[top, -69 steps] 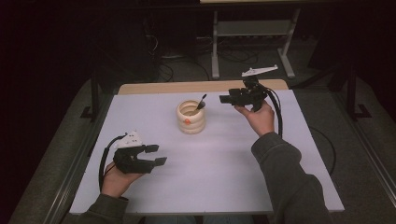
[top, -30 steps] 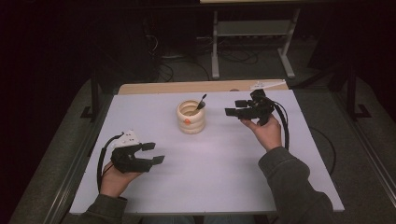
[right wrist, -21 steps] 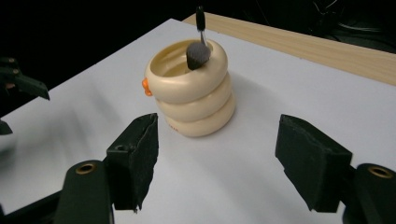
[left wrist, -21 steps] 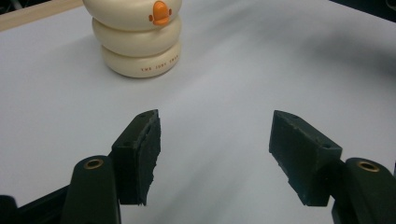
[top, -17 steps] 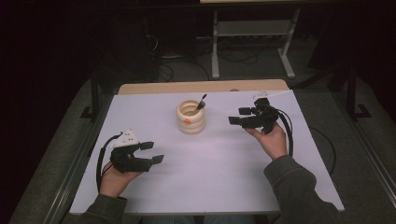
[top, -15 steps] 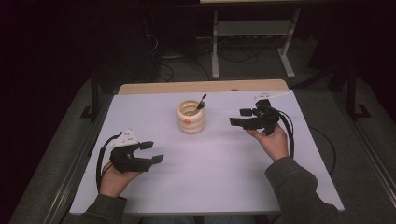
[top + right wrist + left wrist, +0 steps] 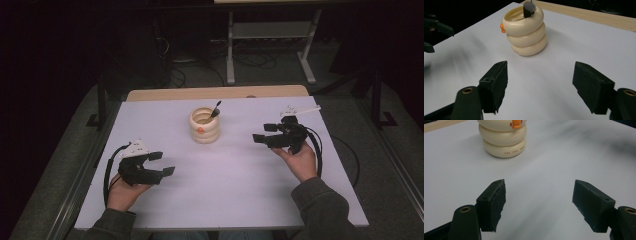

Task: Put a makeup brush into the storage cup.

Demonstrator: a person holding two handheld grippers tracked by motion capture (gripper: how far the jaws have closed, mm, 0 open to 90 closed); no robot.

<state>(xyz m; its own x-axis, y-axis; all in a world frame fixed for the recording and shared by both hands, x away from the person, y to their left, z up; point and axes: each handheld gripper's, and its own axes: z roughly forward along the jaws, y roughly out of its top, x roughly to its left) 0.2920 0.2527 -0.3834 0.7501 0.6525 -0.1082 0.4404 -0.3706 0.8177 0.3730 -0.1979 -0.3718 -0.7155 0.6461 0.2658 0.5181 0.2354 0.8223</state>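
Ringed cup (image 7: 204, 126) flanked | left gripper (image 7: 159, 164), right gripper (image 7: 263, 134) spread, empty | risk: cup tipped, brush (image 7: 215, 108) spilled by off-centre grab

We've brought the right gripper (image 7: 266, 133) down and back from the far right of the table, so the holder (image 7: 204, 125) now sits well ahead of its jaws, apart from them. Its jaws have opened a bit wider, nothing between them. Our left gripper (image 7: 164, 163) has just been opening its jaws too, with only bare table (image 7: 225, 190) between them.
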